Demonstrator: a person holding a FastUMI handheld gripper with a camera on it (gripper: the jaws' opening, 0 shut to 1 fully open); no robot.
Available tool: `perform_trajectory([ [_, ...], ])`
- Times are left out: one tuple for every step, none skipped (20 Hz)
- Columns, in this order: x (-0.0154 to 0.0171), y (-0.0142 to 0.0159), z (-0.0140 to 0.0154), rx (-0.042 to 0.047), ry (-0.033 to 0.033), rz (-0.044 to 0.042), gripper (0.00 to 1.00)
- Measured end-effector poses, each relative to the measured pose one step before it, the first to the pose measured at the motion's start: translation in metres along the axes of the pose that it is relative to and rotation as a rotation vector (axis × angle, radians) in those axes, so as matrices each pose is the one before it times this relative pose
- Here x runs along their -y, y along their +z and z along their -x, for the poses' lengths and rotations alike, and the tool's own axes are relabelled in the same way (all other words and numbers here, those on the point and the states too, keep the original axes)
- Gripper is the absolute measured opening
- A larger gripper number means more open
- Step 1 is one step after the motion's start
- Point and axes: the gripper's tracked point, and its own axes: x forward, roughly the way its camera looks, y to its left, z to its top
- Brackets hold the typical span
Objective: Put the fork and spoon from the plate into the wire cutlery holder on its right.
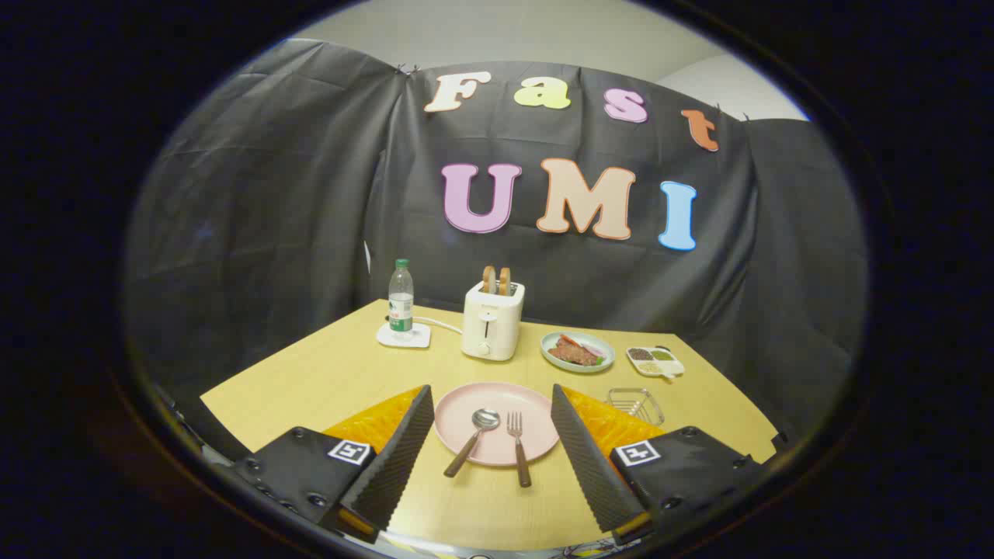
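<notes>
Gripper (493, 454) fingers are spread wide, holding nothing. Between them sits the pink plate (466, 435) with the spoon (474, 439) and fork (517, 446) side by side (handles toward the fingers). The wire holder (635, 405) waits just right.

Between the spread fingers (493, 454): matt pink plate (466, 407); spoon (474, 439) and fork (517, 446), glossy metal heads, wooden handles. Ribbed finger pads (404, 450). Beyond the right finger, thin wire cutlery holder (635, 404). Table (326, 373) smooth pale wood-grain. Toaster (492, 320) beyond, smooth plastic.

Pale wooden table (326, 380); black cloth wall (256, 194) behind; off-white ceiling (512, 31) above
</notes>
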Motion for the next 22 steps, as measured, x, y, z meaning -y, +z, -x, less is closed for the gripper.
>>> perform_trajectory([
  [0.0002,-0.00107,-0.00134,-0.00454,-0.00259,-0.0007,0.98],
  [-0.00077,-0.00199,-0.00159,-0.00341,-0.00211,0.0007,0.98],
  [-0.00084,-0.00134,-0.00124,-0.00297,-0.00178,0.00169,0.98],
  [-0.00079,-0.00299,-0.00176,-0.00211,-0.00029,0.00252,0.98],
  [-0.0017,-0.0009,-0.00201,-0.00393,0.00058,0.00337,0.98],
  [-0.00111,-0.0022,-0.00147,-0.00351,0.00317,0.00369,0.98],
  [-0.00188,-0.00129,-0.00151,-0.00219,0.00285,0.00529,0.98],
  [-0.00161,-0.00132,-0.00114,-0.00198,0.00315,0.00598,0.98],
  [-0.00135,-0.00056,-0.00138,-0.00193,0.00315,0.00573,0.98],
  [-0.00138,-0.00254,-0.00114,-0.00243,0.00201,0.00472,0.98],
  [-0.00103,-0.00099,-0.00087,-0.0029,0.00222,-0.00032,0.98],
  [-0.00065,-0.00197,-0.00034,-0.00232,0.00413,-0.00538,0.98],
  [-0.00151,-0.00128,-0.00124,-0.00469,0.00572,-0.00806,0.98],
  [-0.00086,-0.00303,-0.00117,-0.00675,0.00468,-0.00918,0.98],
  [0.00079,-0.00244,-0.00138,-0.00686,-0.00076,-0.01027,0.98],
  [0.00202,-0.00387,-0.00142,-0.00656,-0.00201,-0.00949,0.98],
  [0.00291,-0.00276,-0.00122,-0.0077,-0.00671,-0.00615,0.98],
  [0.00445,-0.00409,-0.00189,-0.01062,-0.00852,-0.00345,0.98],
  [0.00483,-0.0047,-0.00167,-0.01227,-0.00806,-0.00233,0.98],
  [0.00445,-0.00495,-0.0021,-0.01084,-0.00805,-0.00239,0.98],
  [0.00491,-0.00416,-0.00276,-0.01151,-0.00764,-0.00393,0.98],
  [0.00452,-0.00602,-0.00364,-0.01131,-0.00821,-0.00526,0.98],
])
